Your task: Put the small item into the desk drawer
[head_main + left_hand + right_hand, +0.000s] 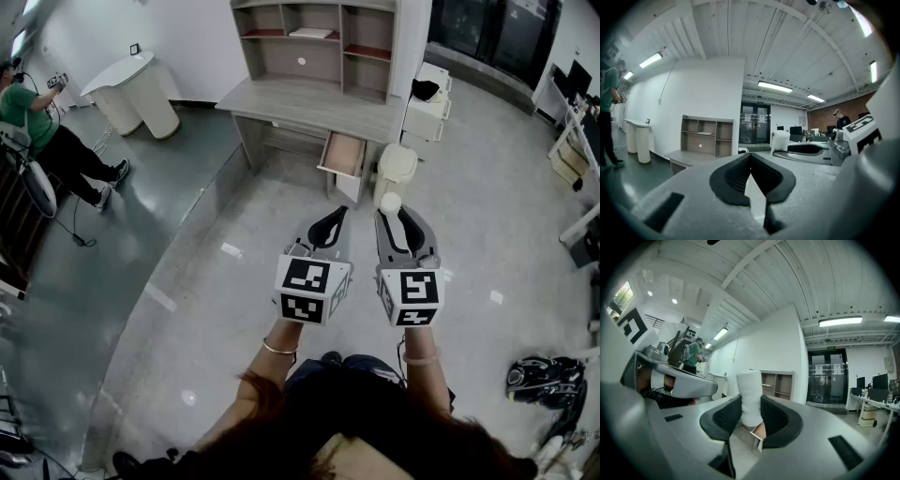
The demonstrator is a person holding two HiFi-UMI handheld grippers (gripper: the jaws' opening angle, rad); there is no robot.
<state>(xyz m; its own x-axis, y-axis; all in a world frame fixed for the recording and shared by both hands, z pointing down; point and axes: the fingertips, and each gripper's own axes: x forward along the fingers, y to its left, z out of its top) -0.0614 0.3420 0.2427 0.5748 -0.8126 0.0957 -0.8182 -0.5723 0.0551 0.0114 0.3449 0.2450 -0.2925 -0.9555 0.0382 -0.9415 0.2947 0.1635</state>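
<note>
The left tool [330, 228] and the right tool [391, 216] sit side by side at the middle of the head view, both pointing toward the top of the frame, each with its marker cube nearest the person.

In the right gripper view the right tool [751, 417] grips a small white item [751, 397] - a stubby cylinder standing upright between the two dark pads, both pads pressed against its sides, its top rising above them. In the head view the same small white item [390, 201] shows as a pale round cap at the tip of the right tool, above the grey floor [234, 281] and well apart from the furniture.

The left tool [751, 161] is closed on itself: its pads meet at their tips with nothing between them.

At the top centre of the head view stands the counter [309, 98], pale wood-grey, with a shelf unit [319, 37] on its back edge. The drawer [343, 153] hangs pulled out below the counter's front edge, its inside pinkish-brown. Just to the right of the drawer is a cream rounded piece [397, 169] - seat or bin, I cannot tell.

At the upper left a person in a green top [42, 122] stands near a white rounded stand [136, 89]. At the lower right a black helmet-like thing [542, 378] lies on the floor.
</note>
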